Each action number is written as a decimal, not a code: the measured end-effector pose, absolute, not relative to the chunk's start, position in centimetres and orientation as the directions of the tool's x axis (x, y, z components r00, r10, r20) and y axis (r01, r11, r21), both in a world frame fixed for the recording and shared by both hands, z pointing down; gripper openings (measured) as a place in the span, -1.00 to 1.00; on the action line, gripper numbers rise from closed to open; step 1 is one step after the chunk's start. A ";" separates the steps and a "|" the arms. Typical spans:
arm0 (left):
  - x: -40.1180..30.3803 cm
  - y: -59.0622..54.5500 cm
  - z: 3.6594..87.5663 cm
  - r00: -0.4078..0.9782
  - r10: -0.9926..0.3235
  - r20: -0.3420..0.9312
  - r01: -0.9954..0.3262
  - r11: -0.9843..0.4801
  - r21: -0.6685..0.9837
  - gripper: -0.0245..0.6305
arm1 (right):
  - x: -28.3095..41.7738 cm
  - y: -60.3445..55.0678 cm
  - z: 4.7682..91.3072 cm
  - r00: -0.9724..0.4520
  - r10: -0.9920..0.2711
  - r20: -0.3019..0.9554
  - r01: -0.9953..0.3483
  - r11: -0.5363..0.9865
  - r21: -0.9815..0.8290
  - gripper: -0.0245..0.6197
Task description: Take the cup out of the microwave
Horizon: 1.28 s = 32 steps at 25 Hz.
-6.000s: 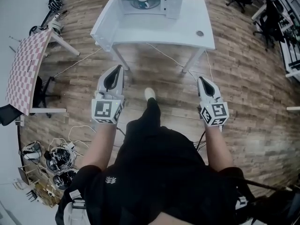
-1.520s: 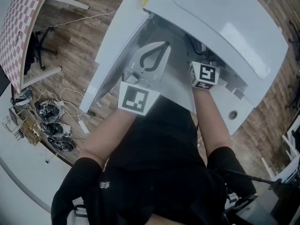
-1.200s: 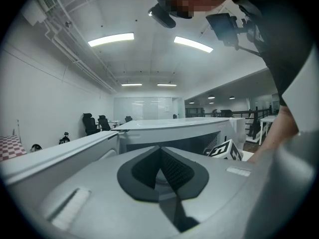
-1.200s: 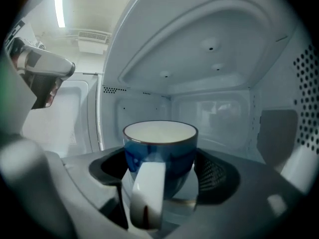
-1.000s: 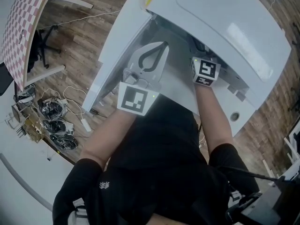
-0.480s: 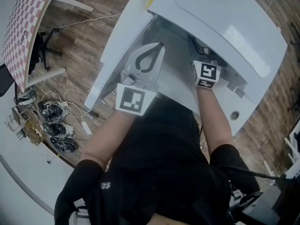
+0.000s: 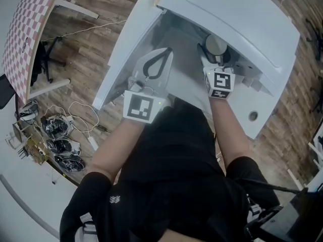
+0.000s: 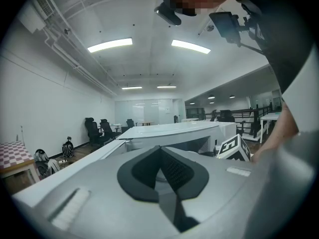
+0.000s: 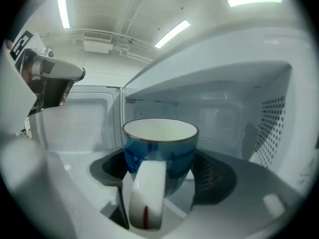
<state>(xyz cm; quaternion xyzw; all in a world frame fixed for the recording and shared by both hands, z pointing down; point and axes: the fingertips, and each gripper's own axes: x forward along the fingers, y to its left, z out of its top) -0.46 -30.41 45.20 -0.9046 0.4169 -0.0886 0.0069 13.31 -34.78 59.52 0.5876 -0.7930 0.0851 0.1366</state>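
Blue ceramic cup with a white handle [image 9: 159,143] sits clamped across its body in your right tool [image 9: 164,176], likely for steadiness, at the white microwave's [image 7: 237,19] mouth, while your left tool [image 8: 159,151], closed on nothing, hangs clear to its left.

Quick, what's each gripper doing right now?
Left gripper: jaws shut, empty.
Right gripper: jaws shut on the blue cup.

Head view steeply down; gripper views low, forward, near the shared microwave [image 7: 237,19].
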 end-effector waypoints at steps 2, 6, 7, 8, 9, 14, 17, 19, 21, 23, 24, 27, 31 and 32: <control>-0.5 -29.6 44.6 0.641 -0.754 0.146 -0.751 -0.655 -0.087 -0.91 | 13.3 -33.5 58.9 -0.273 -0.908 0.318 -0.955 0.296 0.023 0.28; -0.9 -28.3 43.1 0.655 -0.745 0.123 -0.740 -0.666 -0.097 -0.91 | 12.5 -30.6 57.7 -0.288 -0.899 0.330 -0.948 0.316 0.036 0.28; -1.1 -28.0 42.7 0.657 -0.746 0.115 -0.740 -0.666 -0.097 -0.91 | 12.3 -29.9 57.4 -0.291 -0.897 0.333 -0.947 0.320 0.036 0.28; -1.2 -27.7 42.4 0.658 -0.746 0.107 -0.739 -0.666 -0.100 -0.91 | 12.1 -29.3 57.1 -0.295 -0.896 0.331 -0.946 0.324 0.035 0.28; -1.3 -27.3 42.1 0.658 -0.746 0.102 -0.739 -0.666 -0.103 -0.91 | 12.1 -28.7 56.8 -0.298 -0.896 0.328 -0.945 0.326 0.032 0.28; -1.2 -25.2 40.9 0.656 -0.748 0.101 -0.741 -0.663 -0.103 -0.91 | 12.8 -25.5 55.0 -0.304 -0.895 0.327 -0.943 0.332 0.032 0.28; -1.4 -24.9 39.8 0.655 -0.751 0.088 -0.741 -0.661 -0.119 -0.90 | 13.2 -24.6 53.4 -0.312 -0.895 0.318 -0.940 0.340 0.035 0.28; -1.7 -24.9 39.1 0.654 -0.752 0.076 -0.741 -0.658 -0.136 -0.91 | 13.6 -24.2 52.2 -0.311 -0.897 0.314 -0.939 0.340 0.042 0.28; -1.9 -24.8 38.6 0.652 -0.755 0.069 -0.743 -0.654 -0.143 -0.91 | 14.0 -23.7 51.1 -0.310 -0.897 0.314 -0.939 0.341 0.045 0.28; -2.3 -24.7 38.2 0.642 -0.764 0.062 -0.752 -0.644 -0.138 -0.91 | 14.3 -23.3 50.1 -0.314 -0.895 0.316 -0.938 0.344 0.042 0.28; -2.5 -24.7 37.9 0.637 -0.768 0.058 -0.758 -0.639 -0.133 -0.91 | 14.4 -23.0 49.6 -0.317 -0.894 0.317 -0.937 0.347 0.040 0.28; -2.8 -24.7 36.9 0.636 -0.770 0.057 -0.759 -0.637 -0.134 -0.91 | 14.6 -22.3 48.2 -0.328 -0.890 0.317 -0.935 0.354 0.025 0.28; -3.5 -25.1 35.6 0.637 -0.768 0.068 -0.755 -0.640 -0.144 -0.91 | 14.7 -22.0 46.4 -0.334 -0.888 0.315 -0.935 0.354 0.006 0.28; -3.7 -25.1 35.4 0.637 -0.768 0.071 -0.755 -0.640 -0.141 -0.91 | 14.7 -22.0 46.0 -0.335 -0.888 0.315 -0.935 0.356 0.008 0.28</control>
